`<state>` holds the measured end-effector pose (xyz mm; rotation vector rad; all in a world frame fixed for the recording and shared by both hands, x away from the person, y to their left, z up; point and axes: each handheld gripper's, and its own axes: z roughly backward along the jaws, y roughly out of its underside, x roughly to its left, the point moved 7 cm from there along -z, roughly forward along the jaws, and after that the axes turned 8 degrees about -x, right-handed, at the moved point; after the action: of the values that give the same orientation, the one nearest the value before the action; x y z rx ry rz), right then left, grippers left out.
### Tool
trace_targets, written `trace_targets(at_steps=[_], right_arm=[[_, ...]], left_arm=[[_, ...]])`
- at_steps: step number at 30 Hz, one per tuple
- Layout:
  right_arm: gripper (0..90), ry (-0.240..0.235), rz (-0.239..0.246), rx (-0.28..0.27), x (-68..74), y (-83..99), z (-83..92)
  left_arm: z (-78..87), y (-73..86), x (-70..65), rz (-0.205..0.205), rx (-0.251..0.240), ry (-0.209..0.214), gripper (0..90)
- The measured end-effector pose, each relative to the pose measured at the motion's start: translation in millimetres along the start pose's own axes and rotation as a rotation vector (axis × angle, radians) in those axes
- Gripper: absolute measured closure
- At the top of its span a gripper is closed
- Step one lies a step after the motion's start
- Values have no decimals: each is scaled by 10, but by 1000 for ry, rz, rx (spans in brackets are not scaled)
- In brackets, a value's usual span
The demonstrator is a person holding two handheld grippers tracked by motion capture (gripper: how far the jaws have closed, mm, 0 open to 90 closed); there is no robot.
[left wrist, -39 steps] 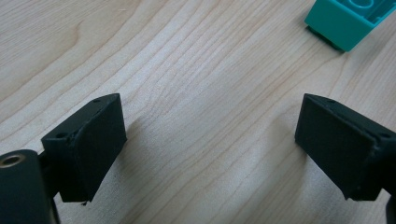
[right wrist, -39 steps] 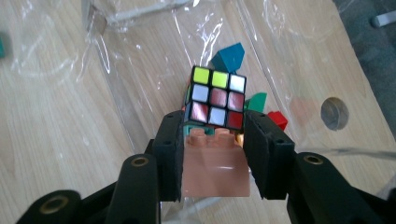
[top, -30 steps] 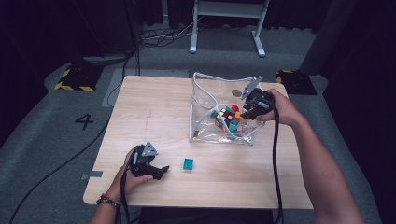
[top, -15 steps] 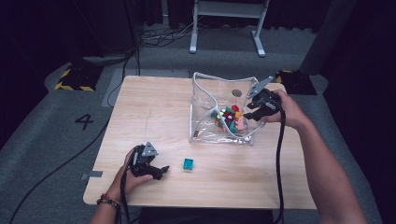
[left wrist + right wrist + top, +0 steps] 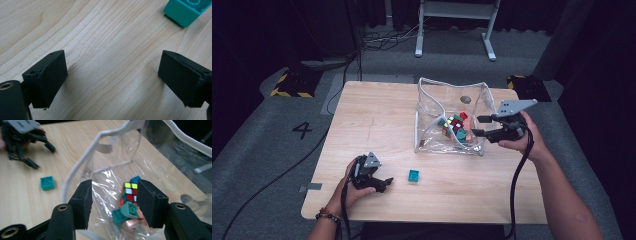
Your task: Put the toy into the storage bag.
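Clear plastic bag (image 5: 452,117) stands open, holding colourful blocks (image 5: 455,127).

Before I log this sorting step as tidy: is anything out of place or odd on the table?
One teal brick lies alone on the bare wood, apart from the clear bag that holds the other bricks and a small puzzle cube. It sits just ahead of the left tool, whose jaws stand open. Nothing looks spilled or broken.
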<state>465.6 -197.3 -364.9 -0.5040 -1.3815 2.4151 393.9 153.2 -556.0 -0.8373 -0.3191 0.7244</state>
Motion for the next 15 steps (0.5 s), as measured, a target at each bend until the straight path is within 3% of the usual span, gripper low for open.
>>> trace_targets(at_steps=[5,8,15], right_arm=[[477,-34,0,-85,278,11,67],[477,-40,10,-102,404,51,63],[462,-114,5,-135,665,146,9]], left_arm=[[1,0,0,0,1,2,88],[0,0,0,0,0,0,89],[0,0,0,0,0,0,89]])
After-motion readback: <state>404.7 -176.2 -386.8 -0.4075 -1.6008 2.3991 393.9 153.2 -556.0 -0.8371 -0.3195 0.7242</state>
